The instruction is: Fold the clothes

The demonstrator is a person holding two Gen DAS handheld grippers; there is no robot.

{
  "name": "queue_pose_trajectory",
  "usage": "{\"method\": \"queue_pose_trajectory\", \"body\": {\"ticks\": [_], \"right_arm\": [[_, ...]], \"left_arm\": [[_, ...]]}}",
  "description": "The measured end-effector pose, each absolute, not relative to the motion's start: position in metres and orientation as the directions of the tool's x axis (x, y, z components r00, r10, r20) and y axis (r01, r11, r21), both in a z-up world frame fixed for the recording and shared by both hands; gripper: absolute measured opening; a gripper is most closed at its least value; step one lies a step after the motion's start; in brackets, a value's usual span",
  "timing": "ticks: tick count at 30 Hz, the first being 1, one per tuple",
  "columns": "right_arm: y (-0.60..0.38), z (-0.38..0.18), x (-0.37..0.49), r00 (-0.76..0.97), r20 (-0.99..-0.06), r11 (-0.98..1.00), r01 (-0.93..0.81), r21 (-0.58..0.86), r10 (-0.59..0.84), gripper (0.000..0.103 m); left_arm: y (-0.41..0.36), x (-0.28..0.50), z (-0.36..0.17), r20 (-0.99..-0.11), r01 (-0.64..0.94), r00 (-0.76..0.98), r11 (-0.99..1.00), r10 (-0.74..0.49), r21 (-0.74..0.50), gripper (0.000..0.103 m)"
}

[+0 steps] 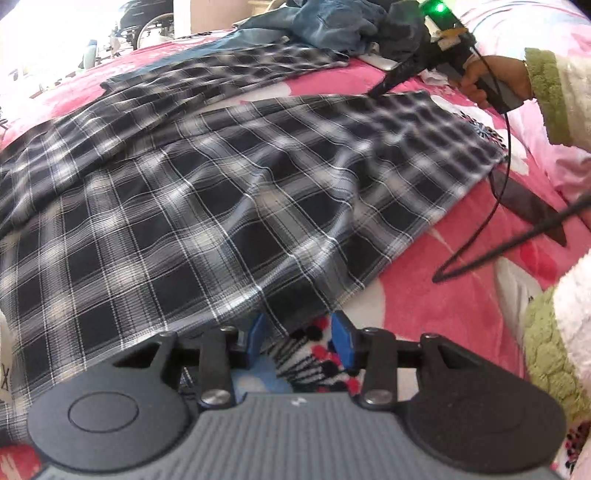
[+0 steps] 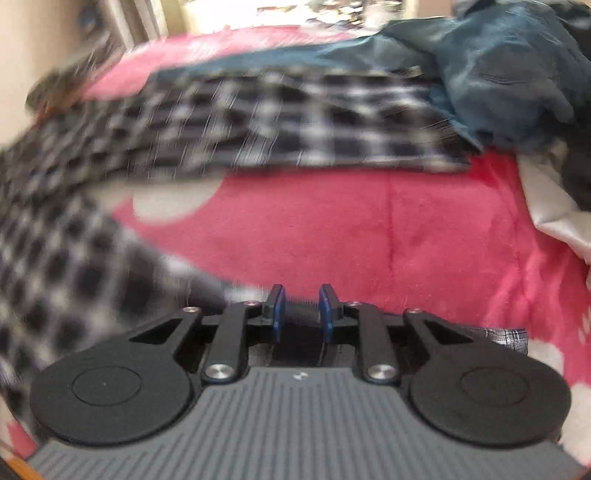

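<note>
The checked garment [image 1: 229,177] is lying spread on the blanket [image 1: 443,295], with a heap of clothes [image 1: 332,26] sitting behind it, at its far edge

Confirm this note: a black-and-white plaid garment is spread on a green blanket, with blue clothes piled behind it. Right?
Not quite. The blanket is pink, not green, as the left wrist view shows. The plaid garment does lie spread on it, with the blue clothes piled behind.
</note>
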State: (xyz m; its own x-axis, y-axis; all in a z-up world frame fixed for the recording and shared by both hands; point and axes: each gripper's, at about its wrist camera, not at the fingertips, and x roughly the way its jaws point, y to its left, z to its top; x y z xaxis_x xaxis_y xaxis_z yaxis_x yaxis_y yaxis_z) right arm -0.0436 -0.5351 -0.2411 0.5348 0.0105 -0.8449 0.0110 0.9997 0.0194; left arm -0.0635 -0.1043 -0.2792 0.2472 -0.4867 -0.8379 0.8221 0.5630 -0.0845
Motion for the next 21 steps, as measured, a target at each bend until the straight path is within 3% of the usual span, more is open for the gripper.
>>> {"method": "queue_pose_trajectory", "body": {"ticks": [10,13,17,18,20,21], "right_arm": [[-0.520,-0.248,-0.040,0.510,-0.860,0.964,-0.211,-0.160,-0.031,0.051],[-0.528,-0.248,-0.028,0.463,-0.886,0.948,-0.290,-0.135,0.015,0.056],[-0.547,-0.246,-0.011,0.364,-0.921,0.952,-0.306,0.024,0.140,0.056],[-0.550,-0.246,-0.009,0.350,-0.923,0.951,-0.305,0.051,0.162,0.053],[-0.551,-0.243,-0.009,0.339,-0.922,0.947,-0.312,0.077,0.187,0.035],[-0.549,-0.240,-0.011,0.344,-0.920,0.944,-0.321,0.074,0.189,0.017]], "left_arm": [[-0.110,-0.061,-0.283,-0.838,0.827,0.236,0.554,-0.492,-0.093,0.043],[-0.111,-0.061,-0.282,-0.837,0.829,0.236,0.551,-0.494,-0.092,0.044],[-0.113,-0.060,-0.282,-0.836,0.829,0.236,0.551,-0.495,-0.092,0.045],[-0.114,-0.060,-0.281,-0.836,0.830,0.236,0.551,-0.495,-0.092,0.045],[-0.113,-0.061,-0.282,-0.836,0.830,0.237,0.551,-0.495,-0.091,0.046],[-0.113,-0.061,-0.282,-0.836,0.829,0.237,0.551,-0.495,-0.091,0.046]]}}
